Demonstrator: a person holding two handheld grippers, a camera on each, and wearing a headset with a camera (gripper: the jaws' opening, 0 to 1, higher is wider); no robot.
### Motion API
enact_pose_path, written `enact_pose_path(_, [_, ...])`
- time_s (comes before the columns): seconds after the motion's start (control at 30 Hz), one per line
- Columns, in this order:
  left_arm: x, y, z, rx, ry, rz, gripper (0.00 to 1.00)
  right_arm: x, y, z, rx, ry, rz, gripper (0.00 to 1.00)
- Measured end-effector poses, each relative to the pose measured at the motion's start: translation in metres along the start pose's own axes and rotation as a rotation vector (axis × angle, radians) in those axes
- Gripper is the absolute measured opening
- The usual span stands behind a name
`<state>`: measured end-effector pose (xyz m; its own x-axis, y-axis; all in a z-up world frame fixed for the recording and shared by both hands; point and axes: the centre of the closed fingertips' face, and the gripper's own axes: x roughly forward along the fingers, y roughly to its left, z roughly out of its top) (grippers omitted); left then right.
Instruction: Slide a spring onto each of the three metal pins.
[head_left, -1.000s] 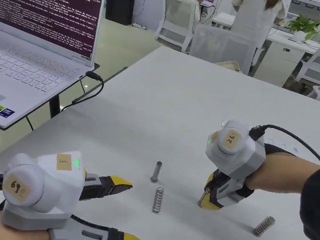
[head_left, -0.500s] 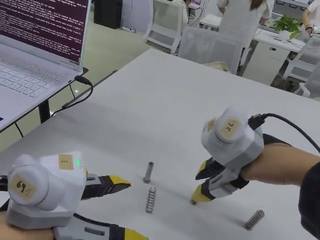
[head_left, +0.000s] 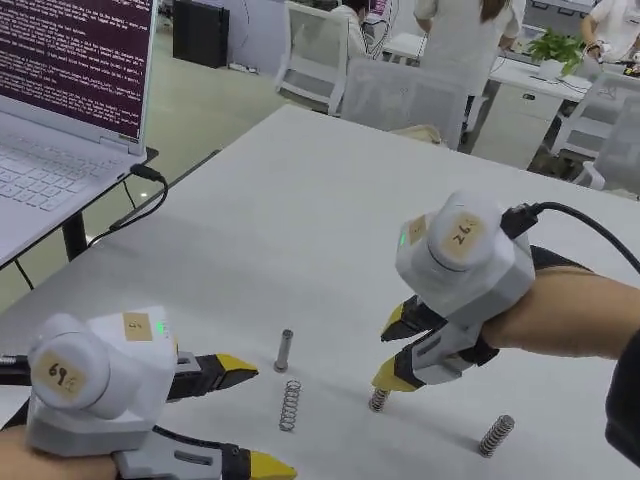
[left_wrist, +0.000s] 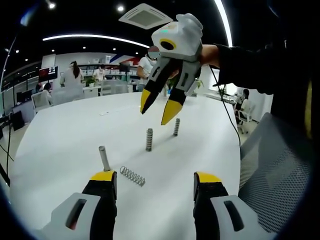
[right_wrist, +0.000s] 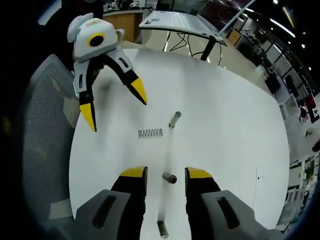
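Spring (head_left: 378, 400) upright beneath open right tongs (head_left: 382, 356), left tongs (head_left: 268, 416) open near pin (head_left: 284, 350).

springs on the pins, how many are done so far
Looks done: an upright spring stands under the open right gripper, apparently on its pin. In hand: nothing, and the left gripper is open too. Left: the bare pin, with a loose spring lying beside it, and a third spring off to the right. I cannot tell whether that one has a pin inside.
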<state>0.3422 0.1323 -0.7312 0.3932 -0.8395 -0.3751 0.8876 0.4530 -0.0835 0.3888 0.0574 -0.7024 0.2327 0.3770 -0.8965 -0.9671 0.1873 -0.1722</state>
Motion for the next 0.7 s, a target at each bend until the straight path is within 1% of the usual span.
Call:
enact_pose_path(0.2, [0.006, 0.006, -0.007, -0.033, 0.023, 0.02, 0.57, -0.012, 0.007, 0.005, -0.01, -0.032, -0.004, 0.28])
enact_pose_path(0.43, [0.012, 0.017, -0.014, -0.056, 0.043, 0.042, 0.56, -0.027, 0.011, 0.014, -0.034, -0.074, -0.022, 0.28])
enact_pose_path(0.53, [0.016, 0.017, -0.016, -0.058, 0.045, 0.043, 0.55, -0.029, 0.012, 0.016, -0.051, -0.077, -0.031, 0.28])
enact_pose_path(0.6, [0.018, 0.019, -0.02, -0.054, 0.049, 0.049, 0.54, -0.03, 0.013, 0.018, -0.059, -0.079, -0.03, 0.28])
enact_pose_path(0.7, [0.02, 0.02, -0.023, -0.063, 0.054, 0.051, 0.52, -0.031, 0.016, 0.019, -0.075, -0.079, -0.022, 0.28])
